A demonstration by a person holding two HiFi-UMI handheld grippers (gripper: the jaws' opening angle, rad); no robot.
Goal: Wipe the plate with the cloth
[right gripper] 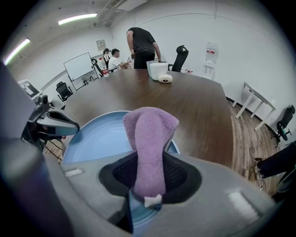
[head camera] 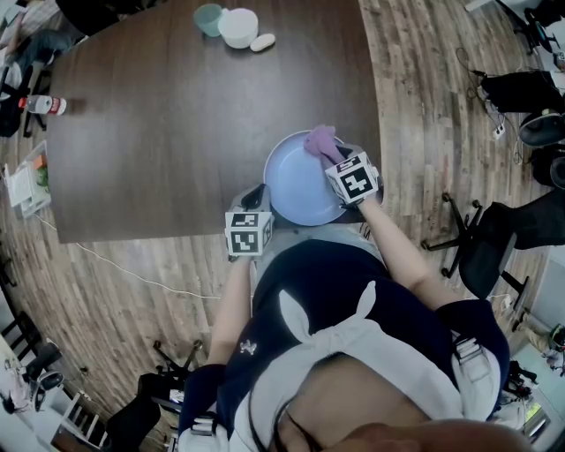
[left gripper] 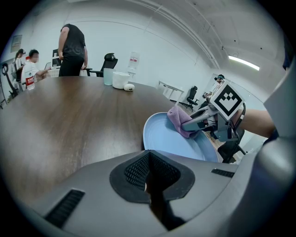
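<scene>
A light blue plate (head camera: 296, 181) (left gripper: 162, 136) (right gripper: 97, 136) sits at the near edge of the dark wooden table (head camera: 177, 115). My right gripper (head camera: 328, 154) (left gripper: 185, 125) (right gripper: 148, 185) is shut on a purple cloth (head camera: 320, 139) (left gripper: 180, 119) (right gripper: 150, 139). The cloth's free end is pressed against the plate's far right rim. My left gripper (head camera: 254, 196) (left gripper: 149, 185) (right gripper: 69, 126) is at the plate's near left rim. Its jaws look closed on that rim, and the rim runs in under them.
A white bowl (head camera: 238, 26), a teal cup (head camera: 208, 18) and a small white object (head camera: 262, 41) stand at the table's far end. A bottle (head camera: 42, 105) lies at the left edge. Office chairs (head camera: 494, 247) stand on the wooden floor to the right. People (left gripper: 71, 48) are beyond the table.
</scene>
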